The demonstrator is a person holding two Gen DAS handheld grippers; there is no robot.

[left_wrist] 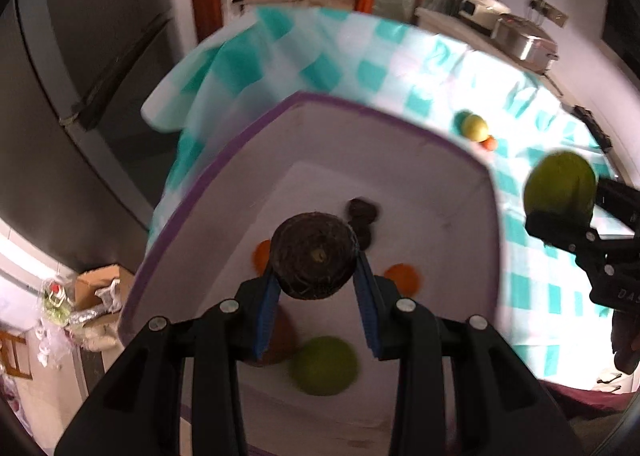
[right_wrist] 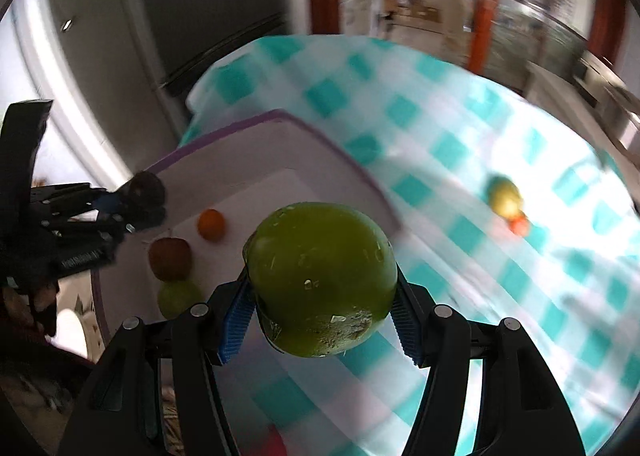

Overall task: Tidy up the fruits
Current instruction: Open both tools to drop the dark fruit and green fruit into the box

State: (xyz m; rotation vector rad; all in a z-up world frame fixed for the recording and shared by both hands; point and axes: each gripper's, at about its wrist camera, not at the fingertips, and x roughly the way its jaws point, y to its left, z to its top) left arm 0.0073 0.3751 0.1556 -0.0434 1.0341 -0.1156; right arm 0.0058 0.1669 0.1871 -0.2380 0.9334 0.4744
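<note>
My left gripper [left_wrist: 316, 288] is shut on a dark brown round fruit [left_wrist: 314, 256] and holds it above the white bin with a purple rim [left_wrist: 224, 160]. In the bin lie two orange fruits [left_wrist: 402, 278], a green fruit [left_wrist: 324, 366], a red-brown apple [right_wrist: 170, 258] and dark small fruit [left_wrist: 362, 216]. My right gripper [right_wrist: 320, 320] is shut on a large green fruit [right_wrist: 320, 280], held over the bin's right edge. It also shows in the left wrist view [left_wrist: 560, 184]. A yellow-green fruit [left_wrist: 474, 127] and a small red one [left_wrist: 489, 143] lie on the cloth.
The table wears a teal and white checked cloth [left_wrist: 360, 56]. A dark fridge [left_wrist: 80, 76] stands to the left. A counter with metal boxes [left_wrist: 520, 38] stands at the back right. Clutter and a cardboard box [left_wrist: 96, 288] lie on the floor at left.
</note>
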